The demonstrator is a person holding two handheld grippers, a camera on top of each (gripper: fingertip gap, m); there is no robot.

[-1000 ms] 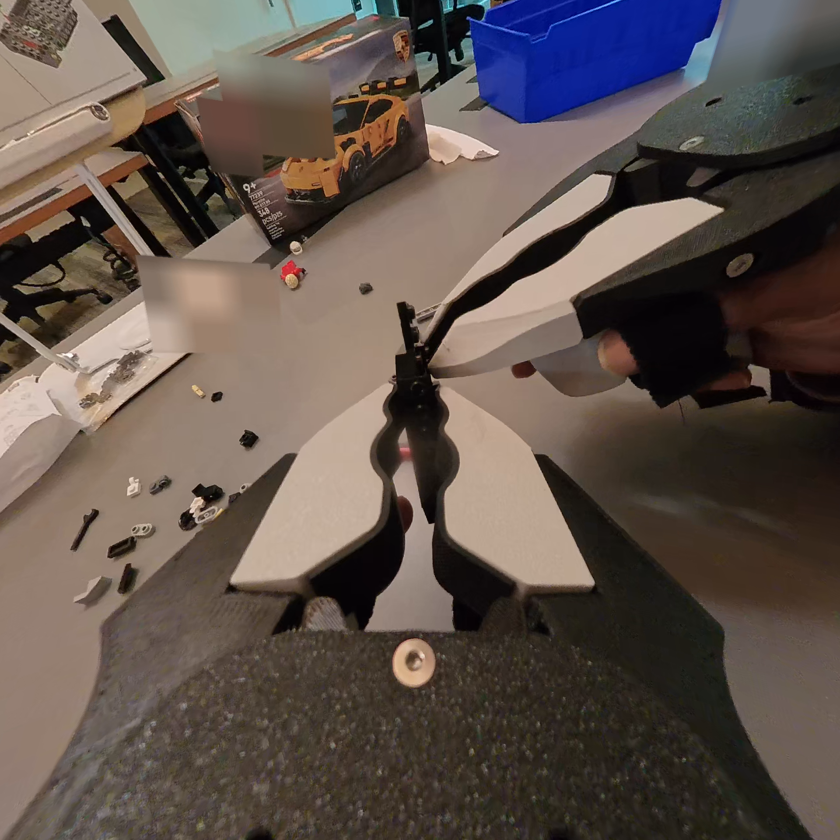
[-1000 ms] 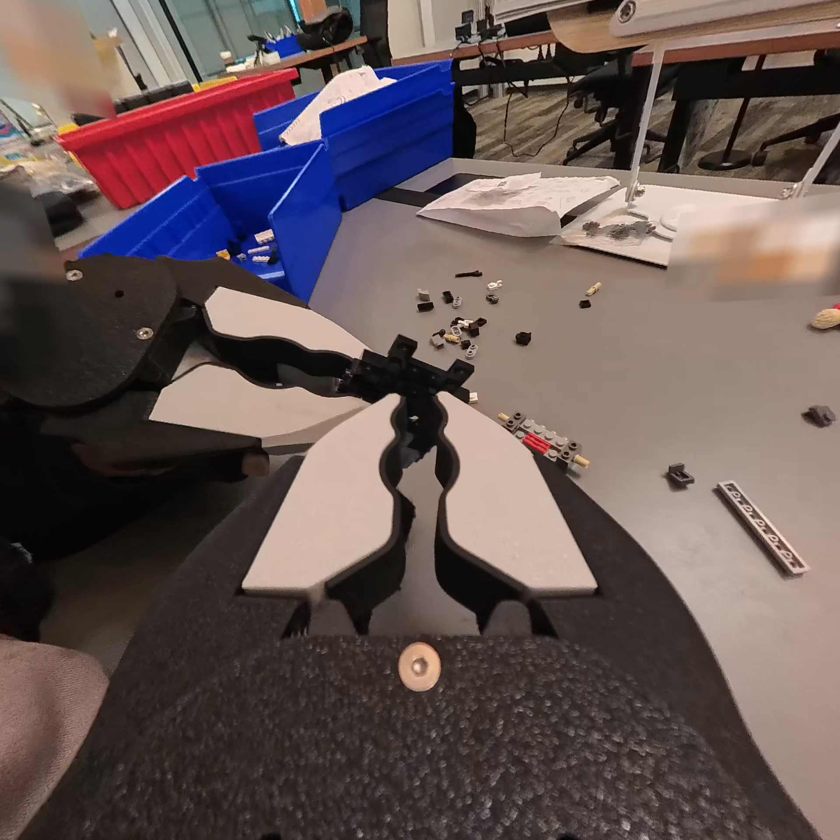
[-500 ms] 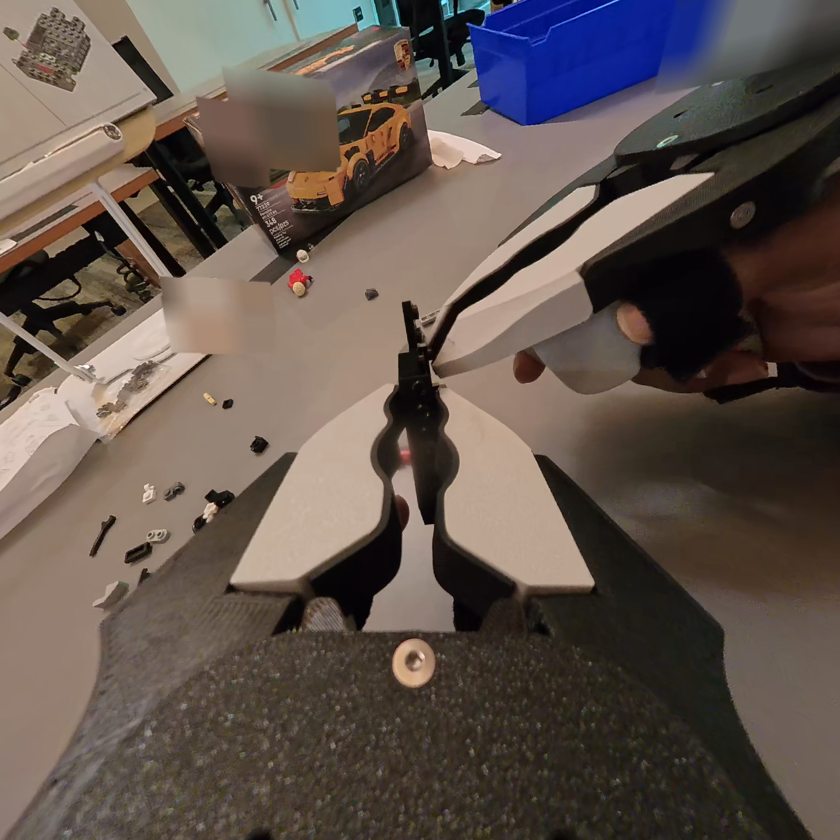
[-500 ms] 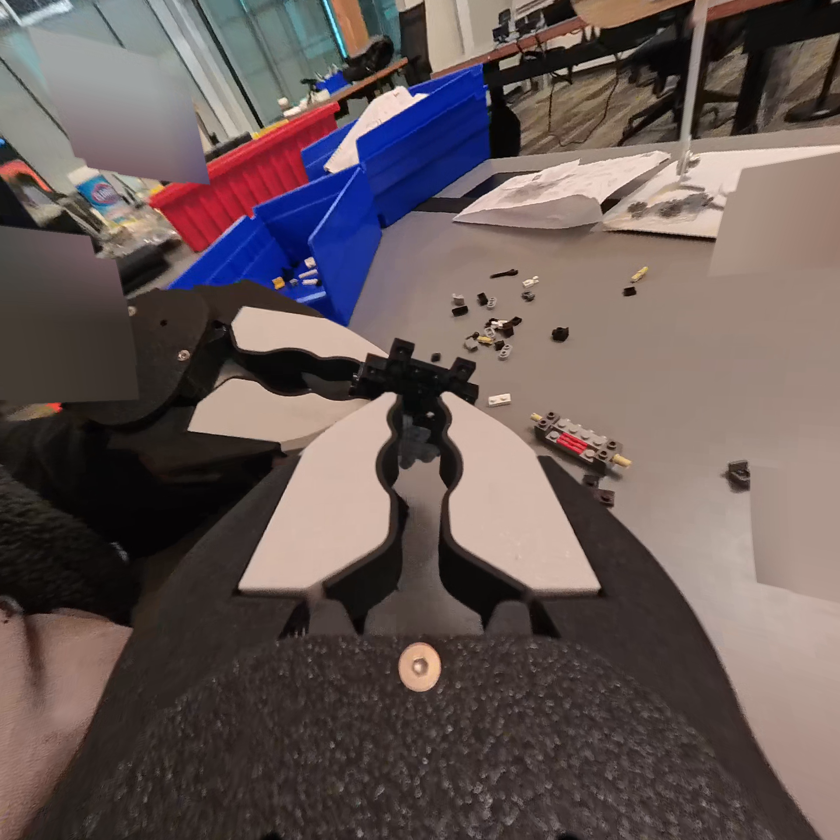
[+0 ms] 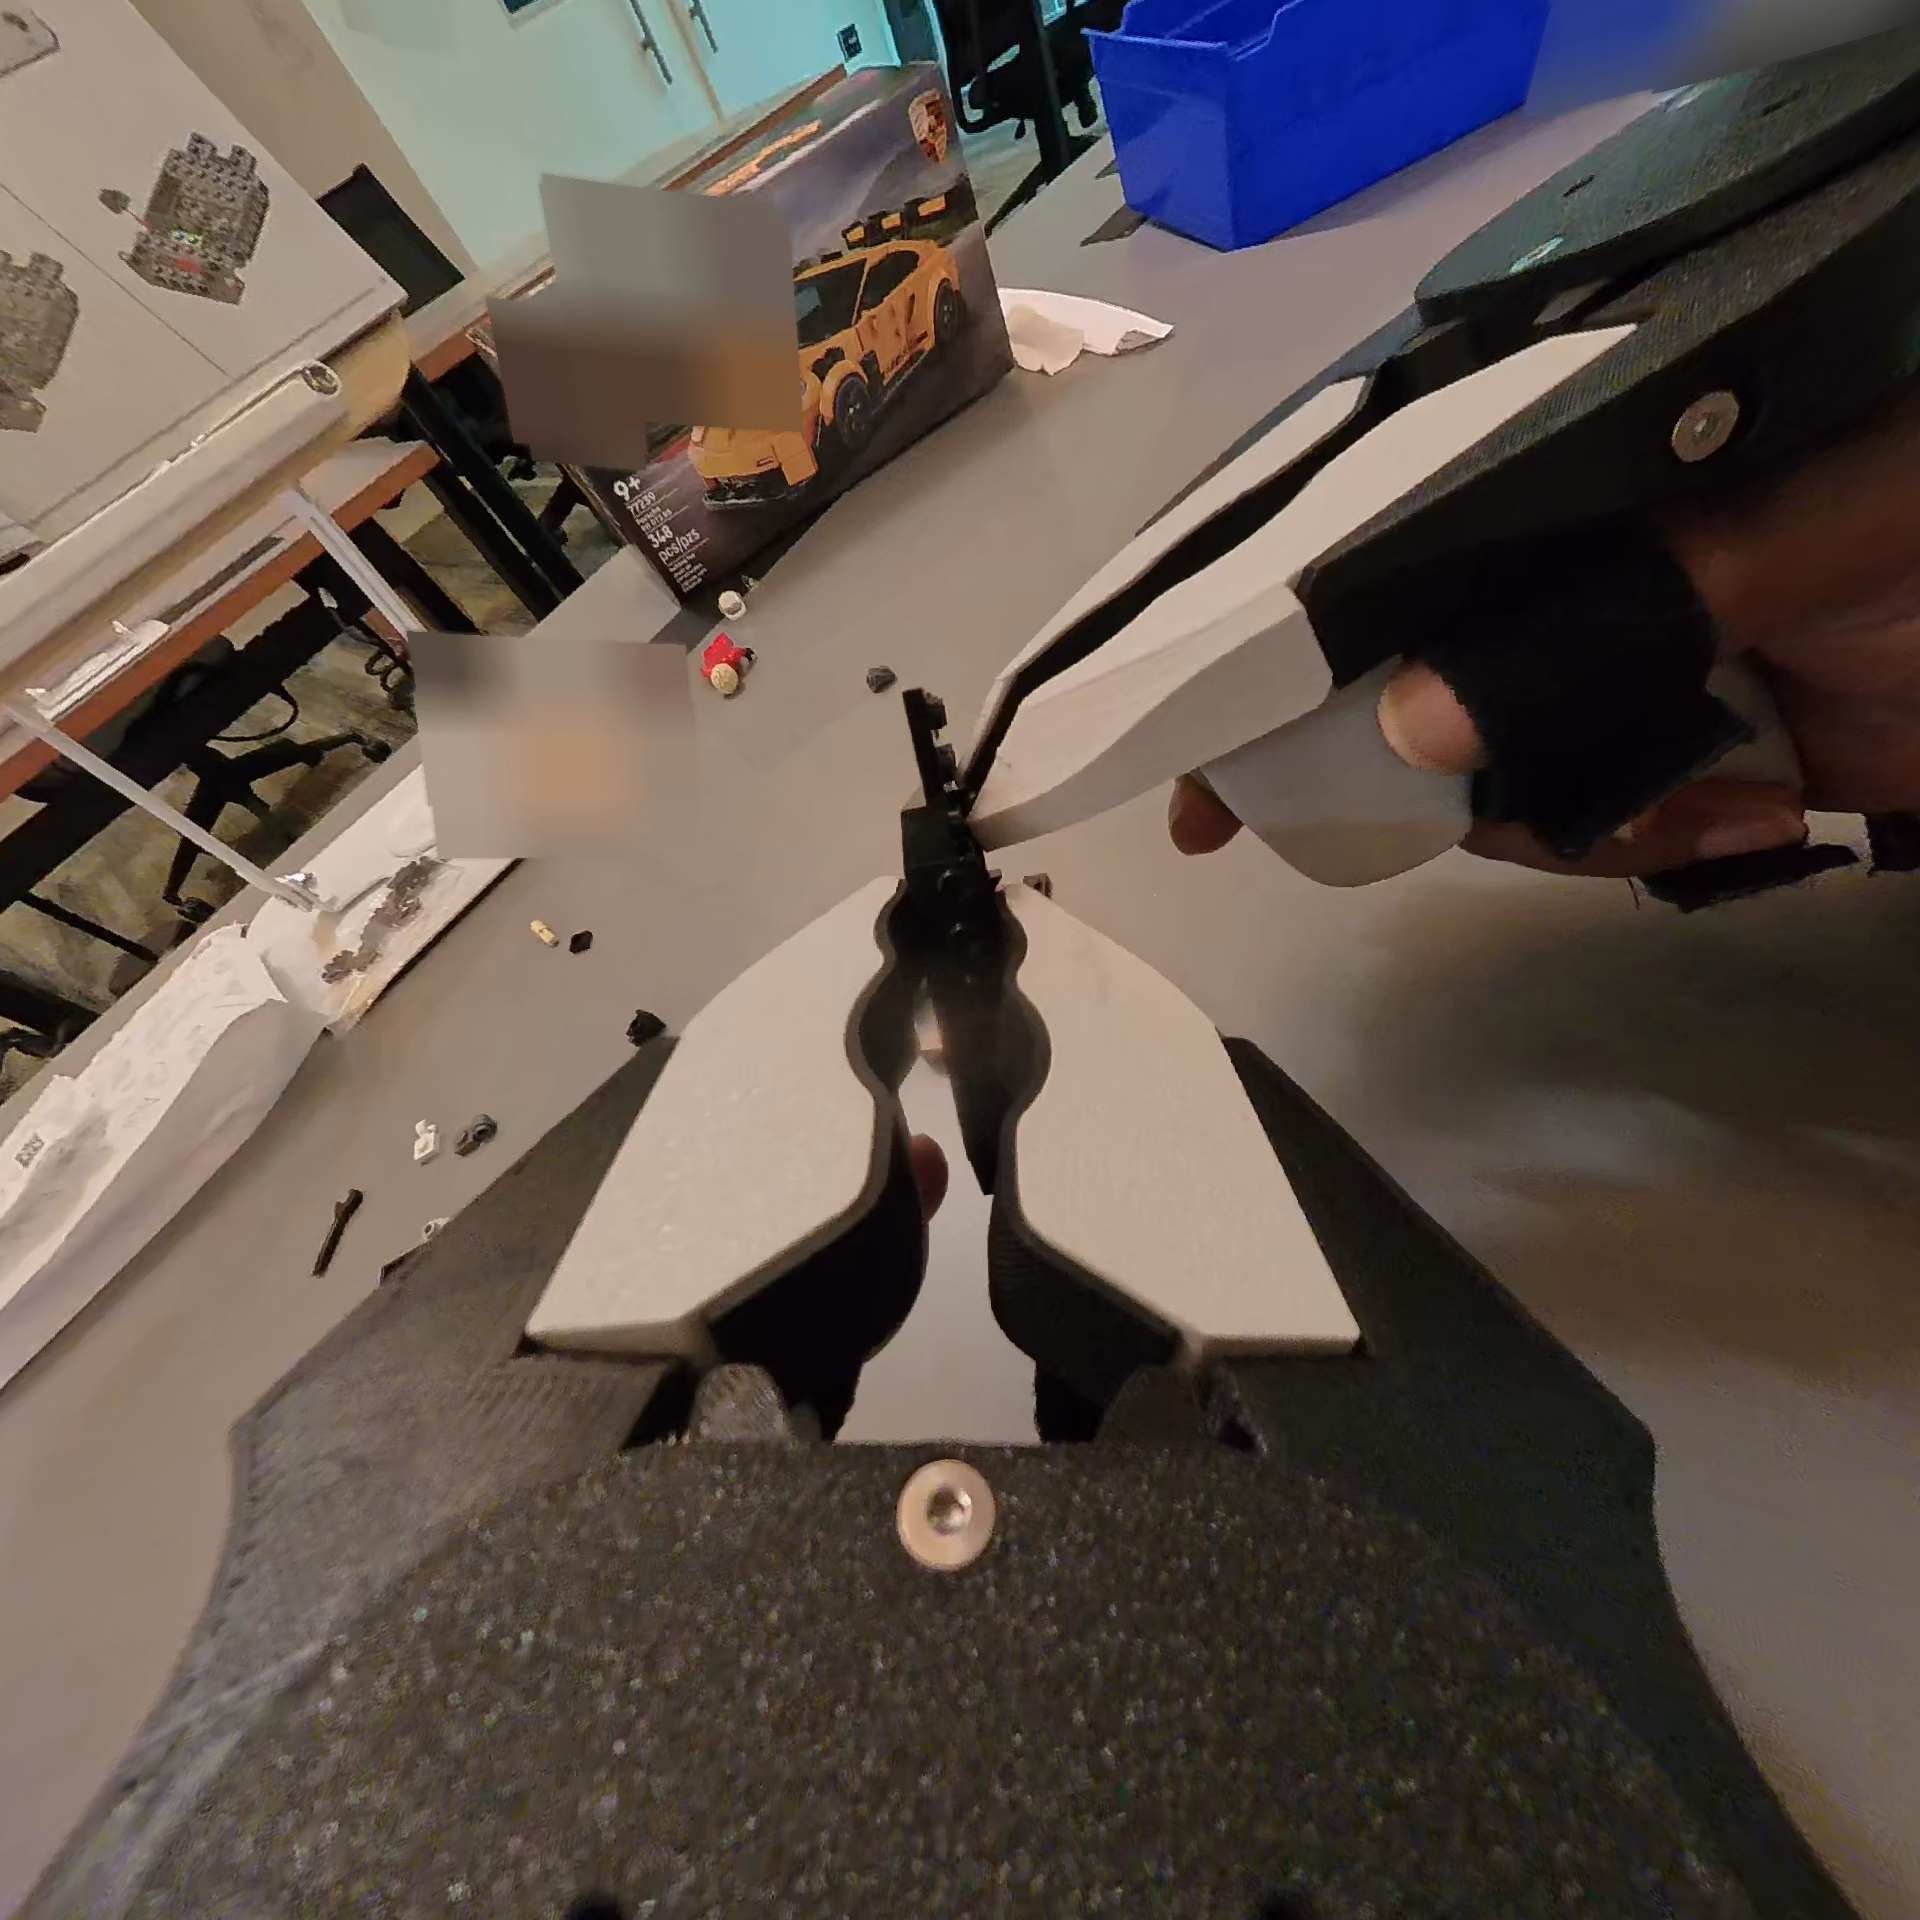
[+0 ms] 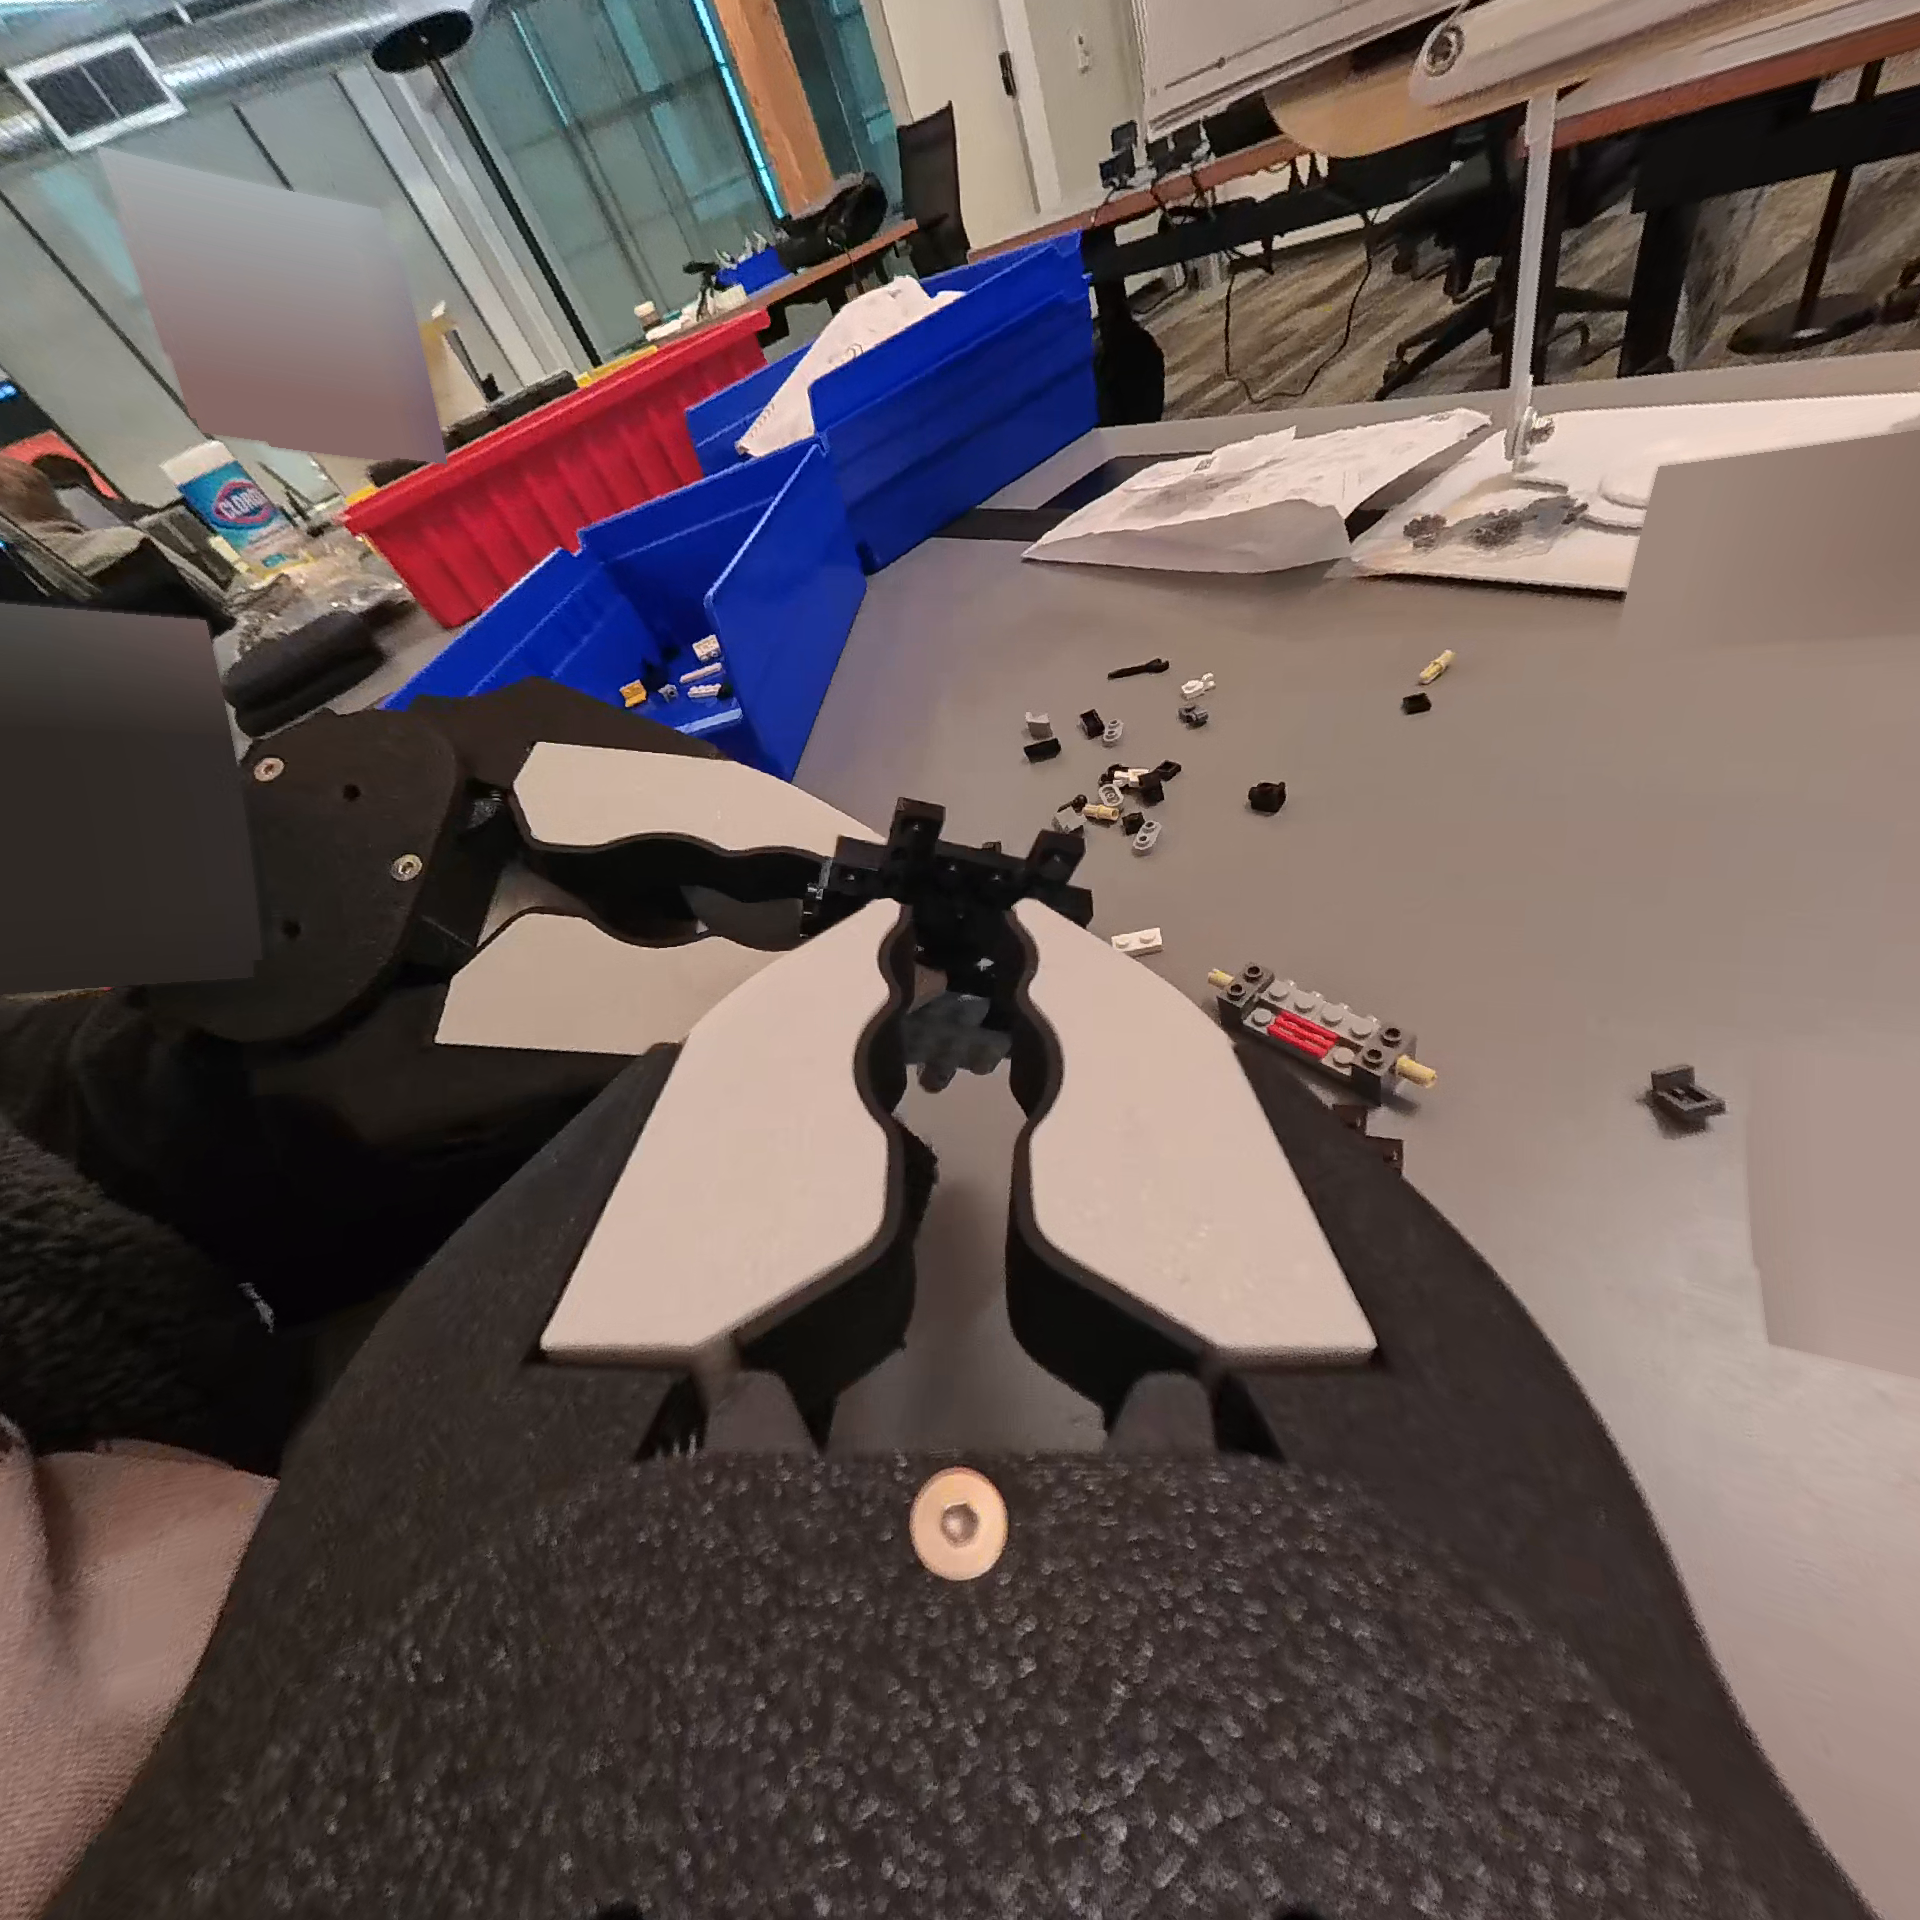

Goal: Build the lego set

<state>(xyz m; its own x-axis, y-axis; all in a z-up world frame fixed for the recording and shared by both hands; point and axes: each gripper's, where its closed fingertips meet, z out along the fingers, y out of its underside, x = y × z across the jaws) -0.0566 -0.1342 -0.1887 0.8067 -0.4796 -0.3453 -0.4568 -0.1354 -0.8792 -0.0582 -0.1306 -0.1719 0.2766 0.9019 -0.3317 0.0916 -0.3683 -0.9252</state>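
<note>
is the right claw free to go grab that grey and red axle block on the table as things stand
Probably not yet. The right claw is shut on the black lego assembly, which the left claw also grips. The axle block lies in the open just beside it, so only the full grip is in the way.

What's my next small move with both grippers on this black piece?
Probably press the two together gently to seat the joint. Both the left gripper and right gripper are shut on the black lego assembly, held above the table.
</note>
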